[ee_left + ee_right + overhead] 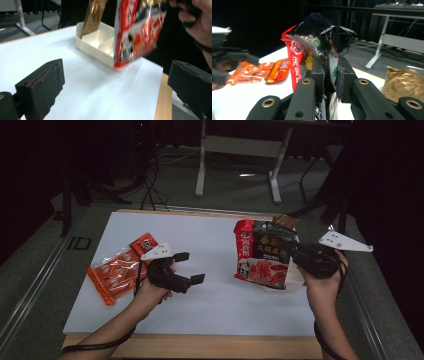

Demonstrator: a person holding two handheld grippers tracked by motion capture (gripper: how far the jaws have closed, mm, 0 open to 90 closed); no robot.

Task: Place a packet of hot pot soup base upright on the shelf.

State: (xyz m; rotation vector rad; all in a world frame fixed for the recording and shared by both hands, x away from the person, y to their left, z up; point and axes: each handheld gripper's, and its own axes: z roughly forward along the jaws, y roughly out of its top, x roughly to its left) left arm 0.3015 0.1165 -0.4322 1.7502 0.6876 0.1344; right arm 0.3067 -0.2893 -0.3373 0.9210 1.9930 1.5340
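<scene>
1. Left gripper (189,268) sits left of centre in the high view, jaws spread wide with nothing between them; its own view shows both black pads far apart over bare white table top (215,305).
2. Right gripper (292,254), at the right of the high view, pinches a red-and-black glossy foil snack bag (262,255); in the right gripper view the jaws are pressed onto the bag's crumpled side.
3. Held that way, the bag hangs clear of the table, just in front of and partly over a cream plastic compartment tray (96,43). Its long axis runs near upright, sealed top upward and bottom edge toward the tray, tilted slightly.
4. Standing in the tray's far compartment is a gold-brown foil pouch (93,15), upper centre in the left gripper view.
5. Risk, as I judge it: the grip is on slippery crumpled foil, so the bag could slide out or swing and knock the pouch over, or land across a divider instead of inside a compartment.
6. An orange-and-red flat packet of wrapped snacks (117,270) lies at the far left of the high view, well apart.
</scene>
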